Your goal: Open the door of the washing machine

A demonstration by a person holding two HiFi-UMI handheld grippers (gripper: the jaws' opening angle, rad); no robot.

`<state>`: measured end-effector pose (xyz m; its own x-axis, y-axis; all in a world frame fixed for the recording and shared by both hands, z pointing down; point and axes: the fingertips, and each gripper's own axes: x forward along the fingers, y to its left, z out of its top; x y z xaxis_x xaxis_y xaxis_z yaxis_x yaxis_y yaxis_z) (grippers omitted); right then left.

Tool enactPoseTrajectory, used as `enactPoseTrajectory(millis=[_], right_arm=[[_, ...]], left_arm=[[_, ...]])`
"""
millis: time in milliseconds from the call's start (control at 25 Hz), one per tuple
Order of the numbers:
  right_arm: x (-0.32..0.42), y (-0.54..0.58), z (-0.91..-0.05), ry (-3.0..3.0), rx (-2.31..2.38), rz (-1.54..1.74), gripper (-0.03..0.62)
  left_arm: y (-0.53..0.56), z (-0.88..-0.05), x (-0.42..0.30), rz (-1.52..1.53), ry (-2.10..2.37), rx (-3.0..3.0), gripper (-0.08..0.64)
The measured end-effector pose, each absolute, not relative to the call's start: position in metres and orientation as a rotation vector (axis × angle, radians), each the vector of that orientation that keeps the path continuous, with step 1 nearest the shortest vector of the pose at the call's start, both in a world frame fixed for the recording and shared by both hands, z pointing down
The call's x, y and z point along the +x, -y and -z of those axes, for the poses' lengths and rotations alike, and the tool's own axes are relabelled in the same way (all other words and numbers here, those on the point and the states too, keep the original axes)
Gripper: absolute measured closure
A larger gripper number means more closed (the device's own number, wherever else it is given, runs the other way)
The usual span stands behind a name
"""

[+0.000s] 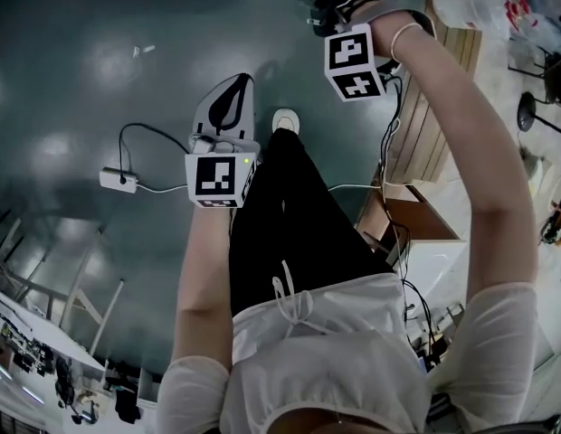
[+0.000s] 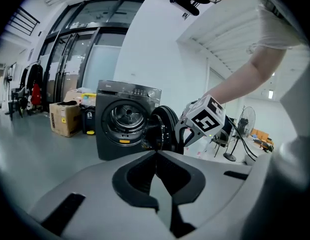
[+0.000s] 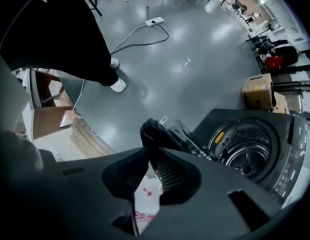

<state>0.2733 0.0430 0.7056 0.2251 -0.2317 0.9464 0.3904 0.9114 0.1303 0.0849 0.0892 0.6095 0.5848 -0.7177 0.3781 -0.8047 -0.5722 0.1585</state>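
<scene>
Already the door [image 2: 165,128] of the washing machine [image 2: 122,121] is seen standing open, edge-on to the machine front, on the side away from the cardboard box [image 2: 64,118]. The drum opening [image 2: 126,118] is left exposed.

R gripper [image 3: 147,151] is held just beside the machine front, at the door. In the right gripper view its jaws are closed onto the door's black rim [image 3: 156,133], w/ the rim pinched at the tips. Its marker cube [image 2: 207,119] is seen in the left gripper view just past the door, on the side away from the machine. The person's arm is stretched out to it.

L gripper [image 2: 156,154] is kept well apart from the machine and is pointed toward its front. Its jaws are pressed together w/ nothing held between them.

Other items, approx: the cardboard box is set on the floor just beside the machine. A standing fan [image 2: 245,124] is seen well beyond the door side. A power strip [image 1: 118,180] w/ cable is laid on the grey floor, away from the machine.
</scene>
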Motion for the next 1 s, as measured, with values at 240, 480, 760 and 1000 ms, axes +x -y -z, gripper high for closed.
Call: enactPoseTrajectory(millis=[240, 480, 760, 1000], right_arm=[[0.307, -0.044, -0.706, 1.291, -0.002, 0.390, 0.585], [0.333, -0.040, -0.696, 1.307, 0.136, 0.296, 0.584], [0.344, -0.055, -0.672, 1.399, 0.228, 0.115, 0.584], [0.333, -0.058, -0.619, 1.552, 0.533, -0.054, 0.584]], left_arm=[[-0.092, -0.601, 0.093, -0.415, 1.207, 2.537, 0.537], [-0.088, -0.588, 0.114, -0.428, 1.160, 2.589, 0.537], [-0.080, -0.556, 0.136, -0.413, 1.107, 2.626, 0.537], [-0.072, -0.513, 0.134, -0.411, 1.086, 2.646, 0.538]])
